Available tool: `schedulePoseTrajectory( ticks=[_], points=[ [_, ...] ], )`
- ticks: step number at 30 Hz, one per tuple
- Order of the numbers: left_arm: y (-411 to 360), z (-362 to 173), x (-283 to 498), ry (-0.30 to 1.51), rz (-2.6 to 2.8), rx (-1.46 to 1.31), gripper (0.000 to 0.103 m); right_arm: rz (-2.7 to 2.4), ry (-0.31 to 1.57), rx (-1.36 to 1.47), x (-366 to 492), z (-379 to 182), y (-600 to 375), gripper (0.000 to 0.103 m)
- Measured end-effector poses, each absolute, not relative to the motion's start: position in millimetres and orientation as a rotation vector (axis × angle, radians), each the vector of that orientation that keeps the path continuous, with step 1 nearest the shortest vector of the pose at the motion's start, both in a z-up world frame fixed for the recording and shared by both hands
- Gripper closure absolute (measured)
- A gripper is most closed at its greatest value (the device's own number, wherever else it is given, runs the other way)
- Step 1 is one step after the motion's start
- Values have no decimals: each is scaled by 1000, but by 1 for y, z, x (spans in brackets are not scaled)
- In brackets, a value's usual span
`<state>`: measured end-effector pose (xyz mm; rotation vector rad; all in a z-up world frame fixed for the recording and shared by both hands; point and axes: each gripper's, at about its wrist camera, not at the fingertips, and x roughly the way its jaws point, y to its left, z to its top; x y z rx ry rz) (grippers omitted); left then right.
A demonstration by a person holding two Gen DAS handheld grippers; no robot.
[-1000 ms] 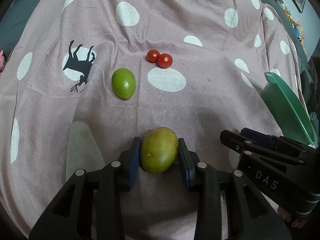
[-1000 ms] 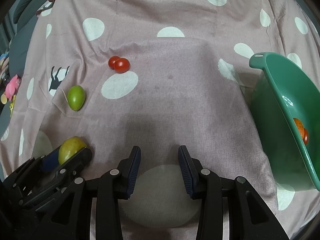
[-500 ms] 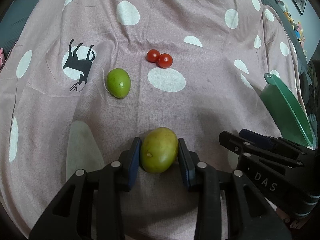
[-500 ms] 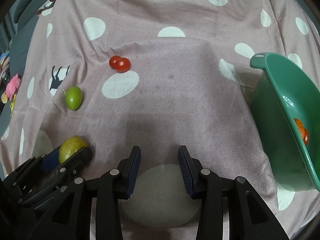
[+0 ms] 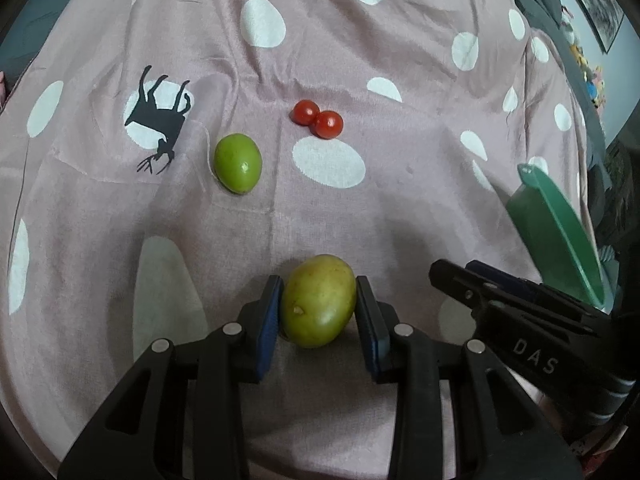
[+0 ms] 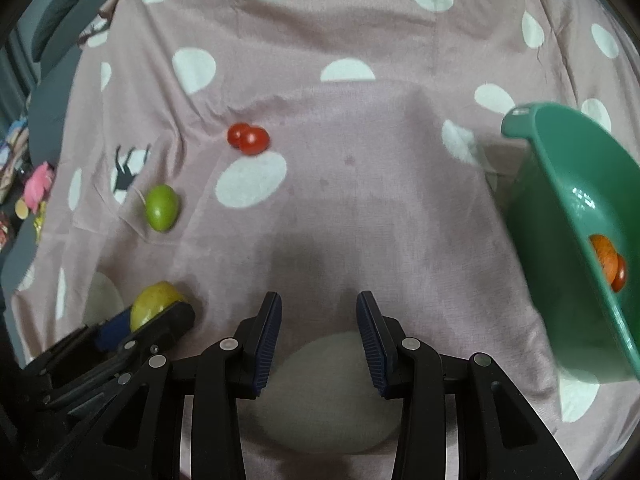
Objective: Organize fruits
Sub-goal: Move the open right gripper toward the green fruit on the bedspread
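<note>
A: Spotted pink cloth (image 6: pixel 360 208), middle bare; green bowl (image 6: pixel 568 216) at right edge.
B: Left claw (image 5: pixel 318 312) clamps yellow-green mango (image 5: pixel 318 300); right claw (image 6: pixel 318 328) narrowly parted, holding nothing.

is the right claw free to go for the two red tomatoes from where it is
Probably yes. The right claw stands open with nothing between its pads, and only bare cloth lies between it and the two red tomatoes. The left claw, shut on the yellow-green fruit, sits off to the side.
</note>
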<state>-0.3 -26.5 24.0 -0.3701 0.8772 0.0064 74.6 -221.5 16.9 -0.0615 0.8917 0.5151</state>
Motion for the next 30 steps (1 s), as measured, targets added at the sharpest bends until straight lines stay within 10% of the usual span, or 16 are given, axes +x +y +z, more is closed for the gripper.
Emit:
schedulePoseTrajectory(
  ticks=[30],
  points=[
    [79, 93, -41, 653, 148, -581, 68, 803, 968, 15, 99, 59, -140, 43]
  ],
)
